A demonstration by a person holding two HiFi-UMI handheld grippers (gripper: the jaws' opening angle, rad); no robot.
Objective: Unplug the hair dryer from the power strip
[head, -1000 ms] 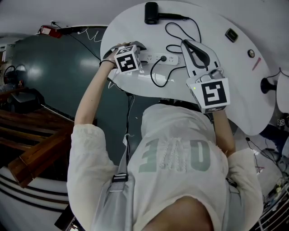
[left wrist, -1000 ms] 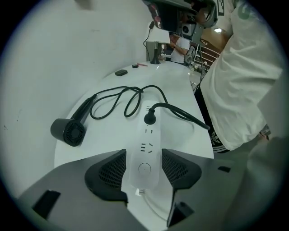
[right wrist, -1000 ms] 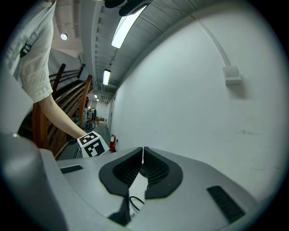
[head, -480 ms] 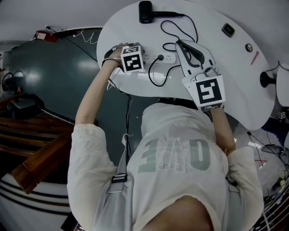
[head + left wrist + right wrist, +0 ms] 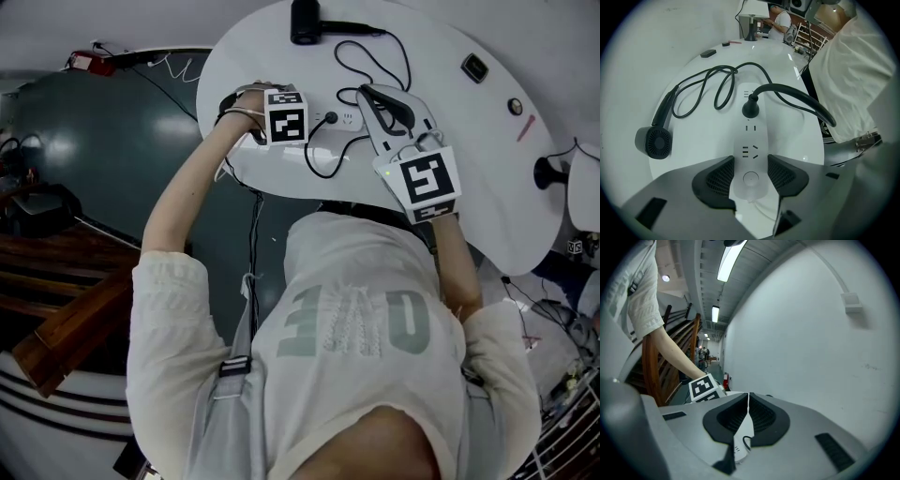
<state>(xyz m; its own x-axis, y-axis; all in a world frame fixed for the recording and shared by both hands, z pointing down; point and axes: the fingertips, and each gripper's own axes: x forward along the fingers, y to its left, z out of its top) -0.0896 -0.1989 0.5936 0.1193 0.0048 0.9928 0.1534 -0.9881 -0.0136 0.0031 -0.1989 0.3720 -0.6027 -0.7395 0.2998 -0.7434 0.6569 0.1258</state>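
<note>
The white power strip [image 5: 750,140] lies on the round white table [image 5: 487,187]. My left gripper [image 5: 750,180] points straight down, its pads pressed on both sides of the strip's near end. A black plug [image 5: 750,108] sits in a socket further along; its cord loops to the black hair dryer [image 5: 654,142]. In the head view the dryer [image 5: 305,21] lies at the far edge and the plug [image 5: 332,119] is in the strip [image 5: 349,120] between the grippers. My right gripper [image 5: 367,97] is shut and empty, its tips just right of the plug.
A small black device [image 5: 476,67], a round button-like thing [image 5: 514,106] and a red pen [image 5: 527,127] lie on the table's right part. A black stand [image 5: 548,173] is at its right edge. Dark floor and wooden steps [image 5: 66,319] lie to the left.
The right gripper has come down and leftward, closer to the plug. The left gripper has turned a little while staying on the strip's end.
</note>
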